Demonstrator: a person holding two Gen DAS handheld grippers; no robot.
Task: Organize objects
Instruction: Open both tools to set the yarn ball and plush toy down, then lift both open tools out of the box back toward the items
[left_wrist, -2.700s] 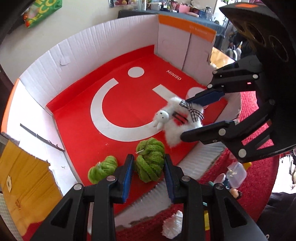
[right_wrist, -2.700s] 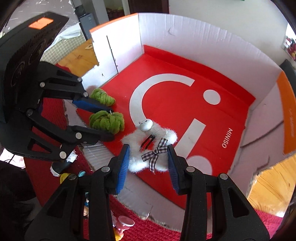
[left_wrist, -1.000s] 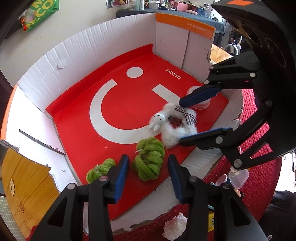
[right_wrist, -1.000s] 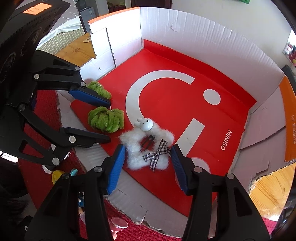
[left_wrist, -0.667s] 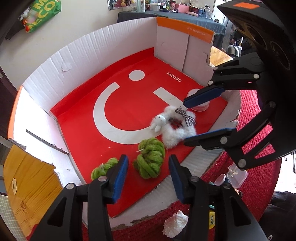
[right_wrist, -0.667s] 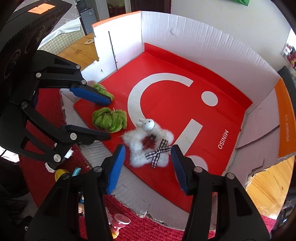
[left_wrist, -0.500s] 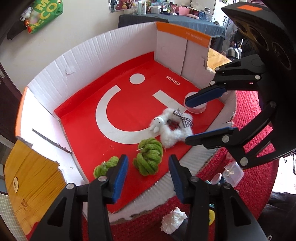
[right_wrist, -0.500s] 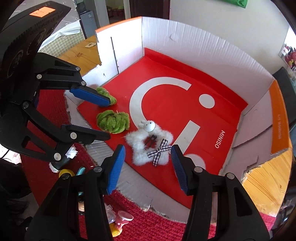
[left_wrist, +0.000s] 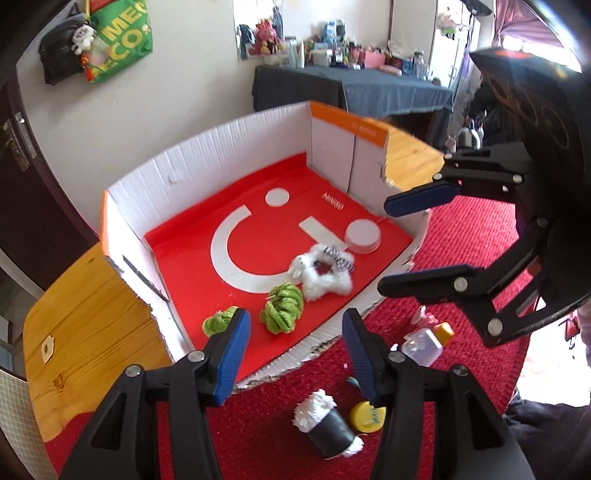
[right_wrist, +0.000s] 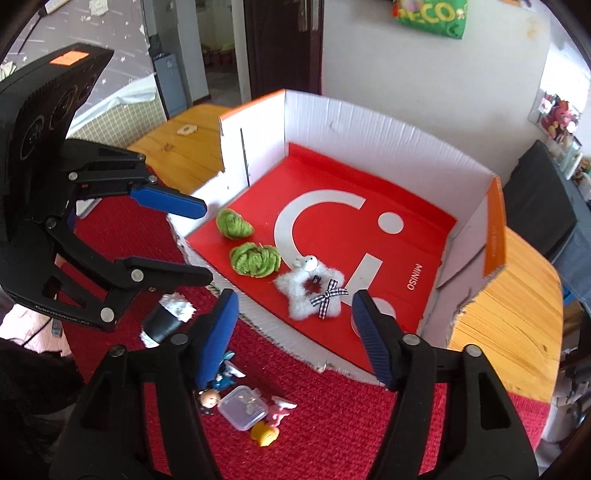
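A red and white cardboard box (left_wrist: 207, 166) (right_wrist: 388, 122) holds two green yarn balls (left_wrist: 282, 308) (right_wrist: 255, 258), the smaller one (left_wrist: 218, 321) (right_wrist: 233, 221) at the near corner, a white fluffy star plush (left_wrist: 325, 273) (right_wrist: 314, 291) with a checked bow, and a round white lid (left_wrist: 363, 236). My left gripper (left_wrist: 295, 354) (right_wrist: 177, 236) is open and empty, back from the box's front edge. My right gripper (right_wrist: 291, 339) (left_wrist: 417, 247) is open and empty, beside it.
On the red mat (left_wrist: 461, 236) before the box lie a black tube with white fluff (left_wrist: 325, 424) (right_wrist: 164, 321), a yellow cap (left_wrist: 367, 415), a small clear bottle (left_wrist: 424, 343) (right_wrist: 243, 408) and small figurines (right_wrist: 210, 397). A wooden table (left_wrist: 88, 314) shows at both sides.
Both grippers have pulled back and up from the box, open throughout. The yarn balls and plush stay inside. More mat and its small items have come into view.
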